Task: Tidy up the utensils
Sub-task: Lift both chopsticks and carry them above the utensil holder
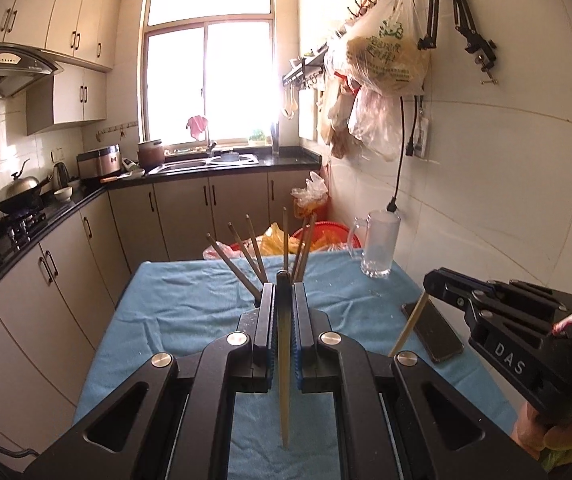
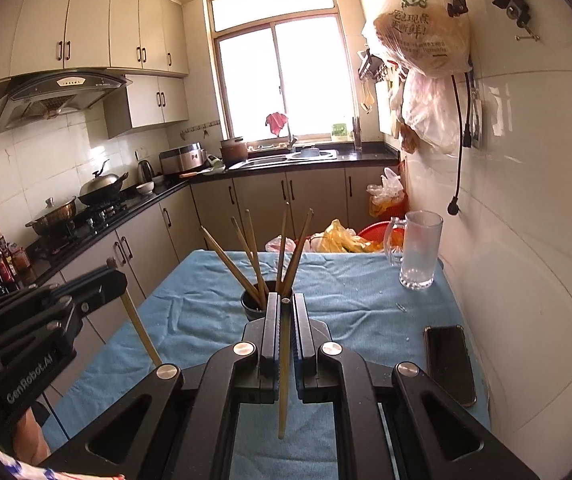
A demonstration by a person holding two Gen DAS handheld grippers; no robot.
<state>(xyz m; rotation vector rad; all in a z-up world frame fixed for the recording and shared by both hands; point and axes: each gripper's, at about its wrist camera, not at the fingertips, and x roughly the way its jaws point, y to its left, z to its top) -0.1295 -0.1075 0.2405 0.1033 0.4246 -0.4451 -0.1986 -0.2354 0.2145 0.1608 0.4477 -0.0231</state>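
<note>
1. Both grippers are clamped down tight, each pinching one chopstick. The left gripper [image 1: 283,300] has its chopstick [image 1: 284,380] hanging down between the jaws, and the right gripper [image 2: 284,312] has its own chopstick [image 2: 283,376] the same way.
2. The dark cup [image 2: 254,304] sits on the blue tabletop [image 2: 346,300] right ahead of the right gripper's tips, with several chopsticks [image 2: 251,252] already fanned out in it.
3. Risk, I reckon: each stick is pinched near its top, so it could swing or slip. A tip could also catch the cup rim or knock the leaning sticks and tip the cup.
4. The phone [image 2: 450,364] lies right of the right gripper, glass mug [image 2: 420,250] ahead-right.
5. Readable: "DAS" on the right gripper, "CenRobot.AI" on the left.
</note>
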